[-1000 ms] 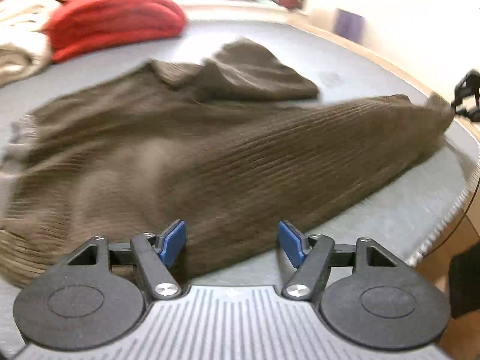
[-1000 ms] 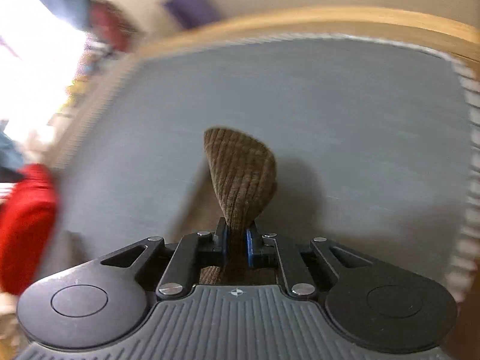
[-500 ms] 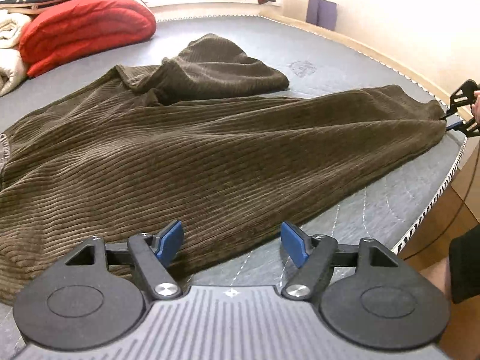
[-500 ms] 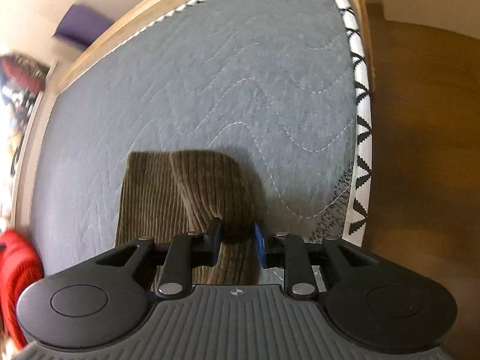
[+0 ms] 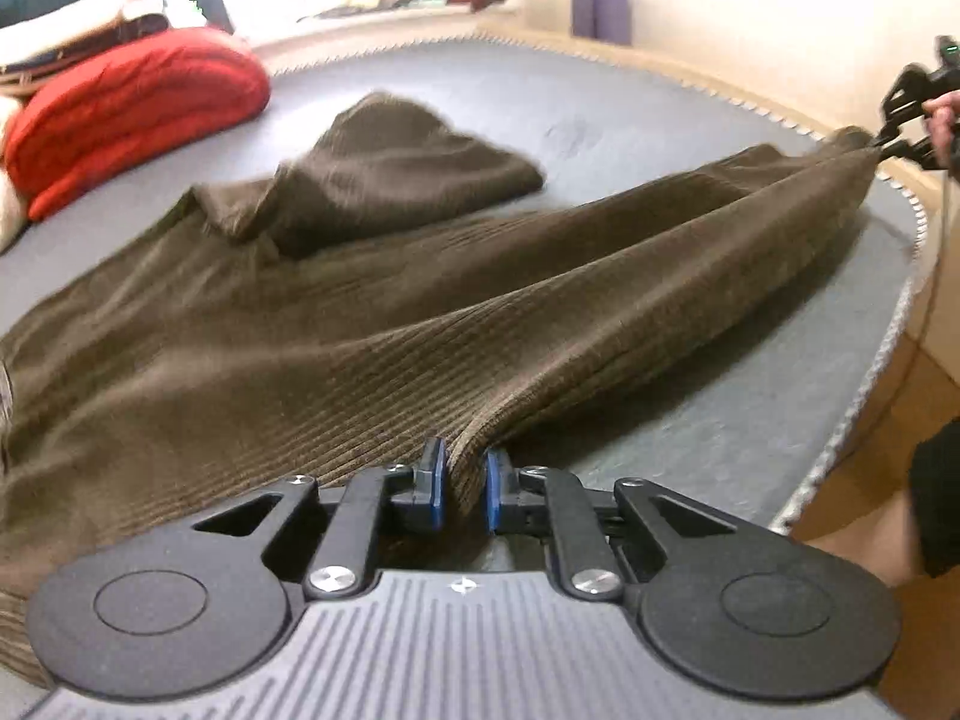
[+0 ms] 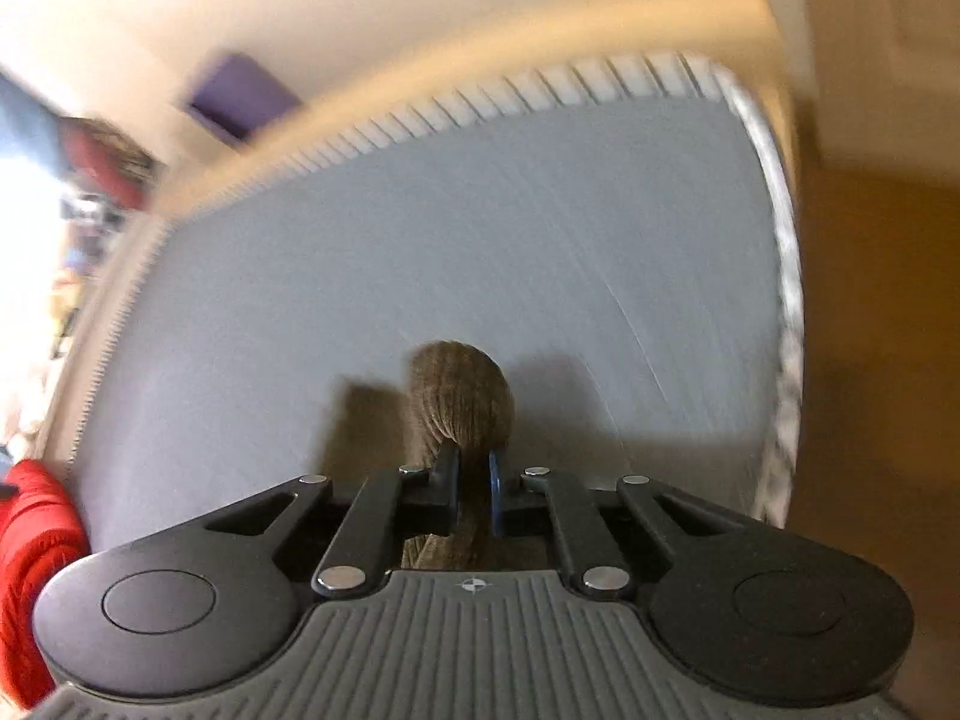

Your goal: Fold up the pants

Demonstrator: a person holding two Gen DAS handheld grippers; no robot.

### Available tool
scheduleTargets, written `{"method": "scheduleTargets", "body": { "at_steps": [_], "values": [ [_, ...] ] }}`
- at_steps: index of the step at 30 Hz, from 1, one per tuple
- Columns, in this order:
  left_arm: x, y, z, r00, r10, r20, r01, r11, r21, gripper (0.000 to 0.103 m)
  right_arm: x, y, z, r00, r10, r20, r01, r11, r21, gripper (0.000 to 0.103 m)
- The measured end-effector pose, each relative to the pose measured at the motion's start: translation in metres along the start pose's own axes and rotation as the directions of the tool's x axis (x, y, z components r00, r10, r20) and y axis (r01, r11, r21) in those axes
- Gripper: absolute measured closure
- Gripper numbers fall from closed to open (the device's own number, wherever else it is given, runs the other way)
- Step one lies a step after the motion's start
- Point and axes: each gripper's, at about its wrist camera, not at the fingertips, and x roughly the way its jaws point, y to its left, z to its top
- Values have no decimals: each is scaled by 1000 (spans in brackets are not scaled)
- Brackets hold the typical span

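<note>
Closing my left tool (image 5: 461, 483) on the near edge of the soft brown corduroy pants (image 5: 360, 324), I feel thick, limp cloth that bunches. Beyond, the pants lie across the grey quilted mattress (image 5: 720, 426); at their far hem my right tool (image 6: 474, 495) is closing, cloth pinched.
</note>
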Motion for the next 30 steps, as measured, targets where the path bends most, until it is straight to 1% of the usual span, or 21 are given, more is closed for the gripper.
{"method": "scheduleTargets", "body": {
  "at_steps": [1, 3, 4, 5, 7, 9, 10, 12, 13, 14, 15, 16, 18, 19, 20, 21, 23, 24, 26, 28, 30],
  "values": [
    [-2, 0, 0, 1000, -8, -11, 8, 1000, 8, 89, -5, 4, 0, 999, -30, 15, 30, 999, -18, 94],
    [10, 5, -6, 990, -71, -123, 72, 997, 0, 87, 10, -6, -2, 984, -163, -69, 162, 987, -17, 94],
    [20, 9, -13, 976, -110, -189, 108, 994, -20, 85, 23, -18, -5, 960, -247, -134, 250, 968, 1, 92],
    [19, 12, -18, 978, -124, -166, 120, 992, -36, 82, 33, -32, -8, 927, -321, -192, 334, 942, 38, 85],
    [15, 20, -13, 973, -163, -164, 150, 985, -89, 78, 36, -47, -5, 935, -291, -202, 321, 938, 134, 85],
    [4, 33, -4, 968, -223, -114, 204, 966, -162, 64, 28, -34, 4, 944, -308, -118, 317, 946, 71, 85],
    [-3, 40, 1, 967, -246, -67, 229, 954, -193, 62, 22, -25, 7, 942, -334, -47, 335, 942, 26, 84],
    [-12, 59, 10, 975, -223, 9, 218, 943, -250, 55, 11, -11, 15, 918, -384, 100, 388, 921, -23, 78],
    [-12, 69, 11, 980, -196, 27, 195, 940, -280, 55, 8, -8, 18, 912, -382, 150, 391, 920, -31, 74],
    [-9, 81, 10, 987, -156, 32, 158, 934, -319, 55, 7, -4, 21, 917, -355, 184, 367, 930, -36, 74],
    [-2, 92, 7, 993, -120, 17, 118, 930, -347, 55, 9, -2, 23, 935, -299, 190, 314, 948, -53, 73],
    [11, 101, -2, 996, -78, -36, 59, 925, -374, 55, 14, 3, 23, 959, -226, 170, 242, 967, -79, 73],
    [37, 107, -26, 983, -41, -177, -32, 921, -389, 59, 34, 16, 20, 994, -84, 68, 92, 987, -130, 73],
    [28, 102, -35, 997, -17, -78, -12, 935, -353, 54, 44, 23, 18, 999, -35, 14, 37, 990, -134, 72],
    [27, 95, -41, 998, -16, -56, -3, 948, -318, 45, 57, 30, 15, 999, 7, -40, -12, 991, -131, 69],
    [26, 86, -41, 999, 16, -42, -27, 962, -272, 40, 71, 37, 13, 996, 26, -84, -38, 989, -142, 66],
    [27, 69, -37, 996, 76, -50, -85, 973, -215, 36, 94, 54, 3, 992, 4, -129, -30, 979, -200, 58],
    [27, 67, -37, 995, 88, -49, -97, 968, -231, 35, 104, 61, 0, 990, -10, -140, -22, 974, -223, 56],
    [24, 71, -43, 996, 88, -34, -94, 959, -269, 34, 124, 72, -5, 987, -45, -156, 4, 967, -255, 56],
    [21, 70, -47, 996, 82, -19, -84, 962, -261, 34, 141, 79, -8, 981, -110, -156, 64, 959, -276, 54],
    [18, 72, -50, 998, 66, -14, -68, 962, -265, 33, 145, 94, -15, 984, -145, -106, 105, 942, -319, 45]
  ]
}}
